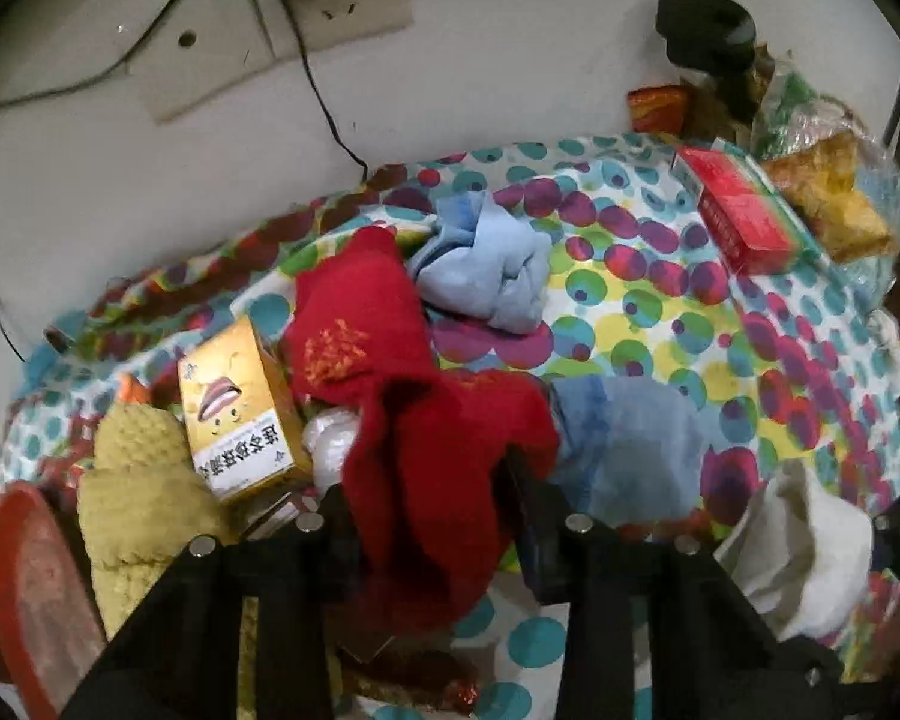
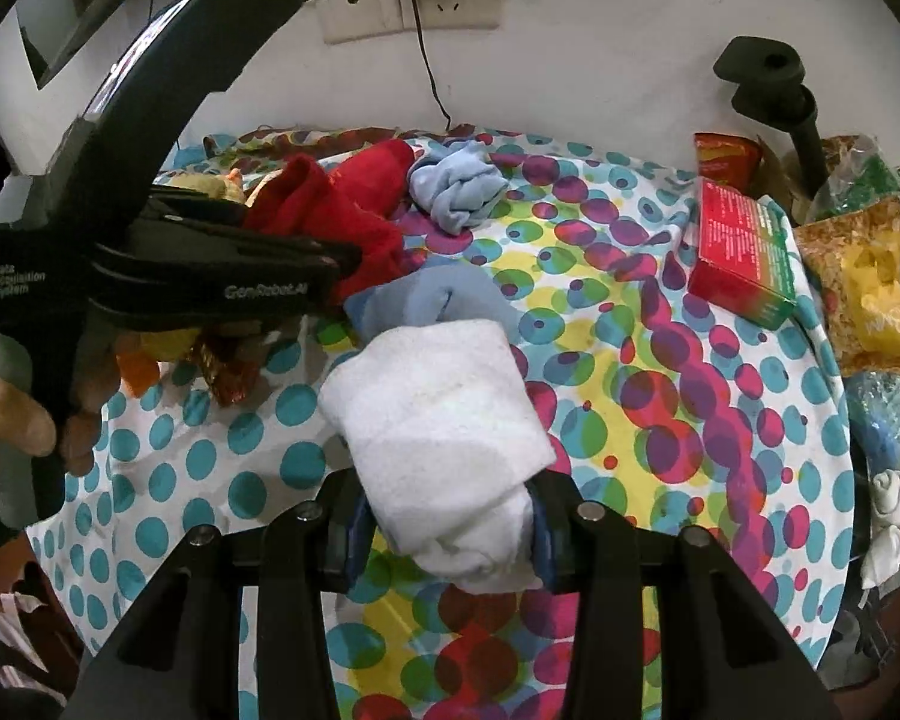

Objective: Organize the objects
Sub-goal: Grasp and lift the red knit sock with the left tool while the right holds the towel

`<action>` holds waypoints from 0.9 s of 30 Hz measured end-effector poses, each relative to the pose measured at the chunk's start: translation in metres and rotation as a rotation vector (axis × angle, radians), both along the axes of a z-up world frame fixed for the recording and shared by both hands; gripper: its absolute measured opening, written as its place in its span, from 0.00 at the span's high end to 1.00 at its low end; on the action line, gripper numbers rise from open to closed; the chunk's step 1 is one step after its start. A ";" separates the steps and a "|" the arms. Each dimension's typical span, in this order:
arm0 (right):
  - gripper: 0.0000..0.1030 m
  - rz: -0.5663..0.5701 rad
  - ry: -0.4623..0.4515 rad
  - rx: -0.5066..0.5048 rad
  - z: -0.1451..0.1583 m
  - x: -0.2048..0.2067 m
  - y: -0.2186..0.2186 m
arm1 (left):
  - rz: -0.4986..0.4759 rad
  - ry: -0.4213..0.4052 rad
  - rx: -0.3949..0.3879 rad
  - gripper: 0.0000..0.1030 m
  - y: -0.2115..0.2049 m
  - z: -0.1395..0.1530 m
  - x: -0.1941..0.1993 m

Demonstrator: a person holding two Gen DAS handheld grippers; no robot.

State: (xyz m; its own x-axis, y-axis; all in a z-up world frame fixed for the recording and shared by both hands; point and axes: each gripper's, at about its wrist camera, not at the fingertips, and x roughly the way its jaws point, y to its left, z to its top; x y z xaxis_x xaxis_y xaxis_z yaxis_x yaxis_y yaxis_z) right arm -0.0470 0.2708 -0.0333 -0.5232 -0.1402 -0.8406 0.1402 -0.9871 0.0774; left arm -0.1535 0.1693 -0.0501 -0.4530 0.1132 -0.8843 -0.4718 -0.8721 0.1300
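My left gripper (image 1: 429, 495) is shut on a red sock (image 1: 444, 468) that hangs between its jaws above the dotted cloth (image 1: 660, 312). A second red sock (image 1: 354, 324) lies just beyond it. My right gripper (image 2: 447, 531) is shut on a rolled white sock (image 2: 444, 420) and holds it over the cloth (image 2: 660, 408). The left gripper (image 2: 336, 267) shows in the right wrist view with the red sock (image 2: 330, 204). A blue sock bundle (image 1: 486, 270) lies farther back, and it also shows in the right wrist view (image 2: 459, 186). Another blue sock (image 1: 624, 450) lies beside the left gripper.
A yellow box (image 1: 240, 414), a yellow knitted cloth (image 1: 138, 492) and a red plate (image 1: 24, 600) lie at the left. A red box (image 2: 741, 252) and snack bags (image 2: 858, 294) lie at the right. White socks (image 2: 888, 516) sit at the right edge. A wall socket (image 2: 450, 0) is behind.
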 end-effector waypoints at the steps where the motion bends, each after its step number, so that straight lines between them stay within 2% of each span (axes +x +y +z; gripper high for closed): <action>1: 0.62 -0.002 -0.003 0.000 0.000 0.000 0.000 | -0.010 0.010 -0.009 0.68 0.003 0.000 0.003; 7: 0.62 -0.013 -0.005 0.012 0.001 0.004 0.004 | -0.006 0.004 0.016 0.76 0.000 0.007 0.013; 15: 0.62 -0.011 0.001 0.035 0.010 0.013 -0.002 | -0.012 0.012 0.031 0.76 -0.006 0.022 0.037; 18: 0.62 -0.008 0.009 0.057 0.017 0.019 -0.006 | 0.001 0.015 0.044 0.76 -0.011 0.032 0.049; 22: 0.62 -0.010 0.025 0.088 0.027 0.027 -0.009 | 0.018 0.077 0.029 0.76 -0.020 0.050 0.067; 27: 0.62 -0.011 0.030 0.105 0.036 0.036 -0.010 | 0.066 0.091 0.071 0.76 -0.046 0.073 0.082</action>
State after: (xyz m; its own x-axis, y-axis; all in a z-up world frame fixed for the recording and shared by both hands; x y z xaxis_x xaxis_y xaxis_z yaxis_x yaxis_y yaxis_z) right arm -0.0107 0.2603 0.0027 -0.5489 -0.0464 -0.8346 0.1305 -0.9910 -0.0307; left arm -0.0714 0.1233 0.0231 -0.5395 0.1414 -0.8300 -0.4024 -0.9092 0.1067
